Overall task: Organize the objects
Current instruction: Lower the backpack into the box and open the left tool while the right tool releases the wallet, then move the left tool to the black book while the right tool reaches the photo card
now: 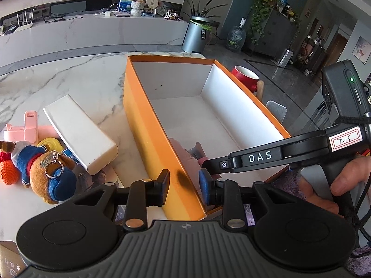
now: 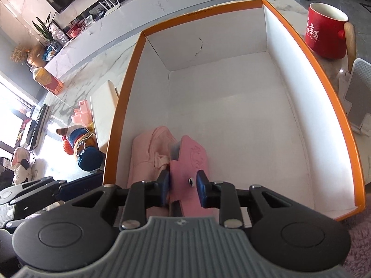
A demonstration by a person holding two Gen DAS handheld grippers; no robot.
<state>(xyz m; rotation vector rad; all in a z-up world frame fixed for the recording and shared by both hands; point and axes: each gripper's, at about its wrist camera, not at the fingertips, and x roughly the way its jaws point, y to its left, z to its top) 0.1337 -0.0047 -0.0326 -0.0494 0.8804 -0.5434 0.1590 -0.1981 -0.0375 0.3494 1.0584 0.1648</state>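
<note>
The orange box (image 1: 148, 139) wall hides most of the pink notebook (image 2: 192, 162); pink cloth (image 2: 148, 148) partly hidden.

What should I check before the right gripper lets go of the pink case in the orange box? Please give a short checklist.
1. Pink case is inside the orange box: ok.
2. Case rests on the box floor: cannot tell.
3. Right gripper fingers bracket the case: ok; contact cannot tell.
4. Pink cloth lies beside the case, not under the fingers: cannot tell.
5. Left gripper straddles the box's near wall, steadying it: ok.
6. Red mug stands outside the box: ok.
</note>
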